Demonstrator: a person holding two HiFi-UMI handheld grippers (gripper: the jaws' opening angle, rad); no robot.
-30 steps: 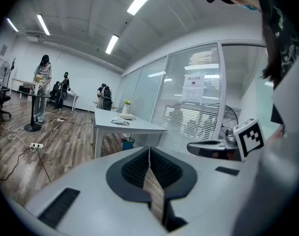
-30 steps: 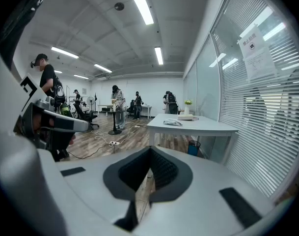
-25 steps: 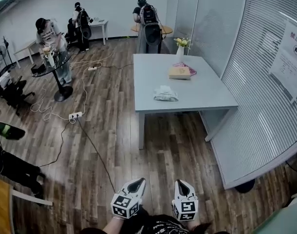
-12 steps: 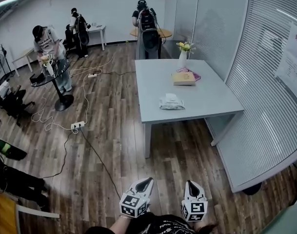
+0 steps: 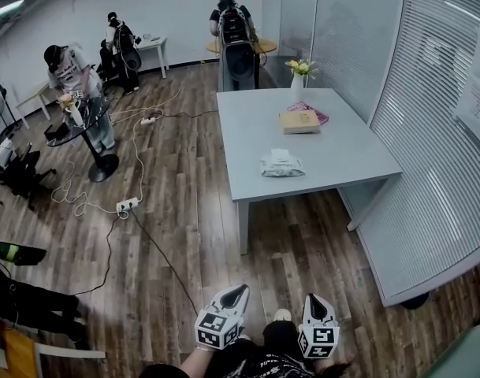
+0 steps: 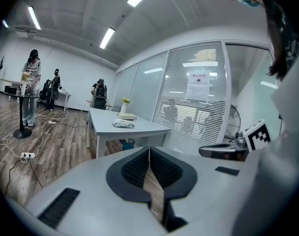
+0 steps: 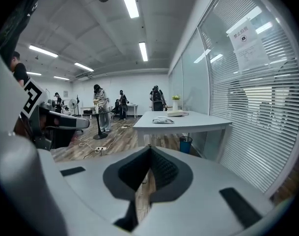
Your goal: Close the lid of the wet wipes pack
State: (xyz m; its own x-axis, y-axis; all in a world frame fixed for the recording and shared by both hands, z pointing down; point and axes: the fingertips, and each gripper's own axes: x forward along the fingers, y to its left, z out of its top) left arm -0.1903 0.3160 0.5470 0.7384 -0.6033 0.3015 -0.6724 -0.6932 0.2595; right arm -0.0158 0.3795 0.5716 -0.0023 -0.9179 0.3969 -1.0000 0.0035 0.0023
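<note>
So nothing of the job is done yet. The wet wipes pack point(image 5: 281, 164) lies on the grey table point(image 5: 342, 144), just above the centre of the head view and well apart from both tools. I cannot tell from here whether its lid is open. By my reckoning everything is left: the approach, then pressing the flap down. My left gripper point(image 5: 238, 290) and right gripper point(image 5: 313, 298) sit side by side at the bottom edge, aimed tableward and slightly down, both clenched on nothing.

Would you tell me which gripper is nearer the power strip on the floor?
Left. The power strip lies ahead-left of the left gripper; the right gripper is farther right.
</note>
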